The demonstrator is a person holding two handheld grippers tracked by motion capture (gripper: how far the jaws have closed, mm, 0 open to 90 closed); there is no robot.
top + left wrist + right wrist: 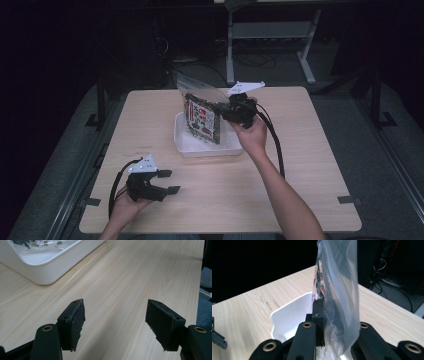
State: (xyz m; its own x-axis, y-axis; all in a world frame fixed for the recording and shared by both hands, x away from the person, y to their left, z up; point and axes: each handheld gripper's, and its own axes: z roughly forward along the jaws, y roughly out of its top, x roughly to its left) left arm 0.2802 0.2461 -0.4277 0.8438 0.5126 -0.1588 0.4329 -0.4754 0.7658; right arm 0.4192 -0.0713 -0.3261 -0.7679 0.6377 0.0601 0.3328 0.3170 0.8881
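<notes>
Two grippers were in our hands at the wooden table (300, 165). Our right gripper (231, 111) pinched a clear plastic bag (202, 107) and held it upright over the white tray (182, 142), near the table's 12 o'clock edge. Inside the bag sat a packet (202, 125) with red, green and dark print, but the writing was too small for us to read. Our left gripper (170, 181) rested at the tray's 7 o'clock, well apart from it, with its jaws spread wide and nothing between them.
</notes>
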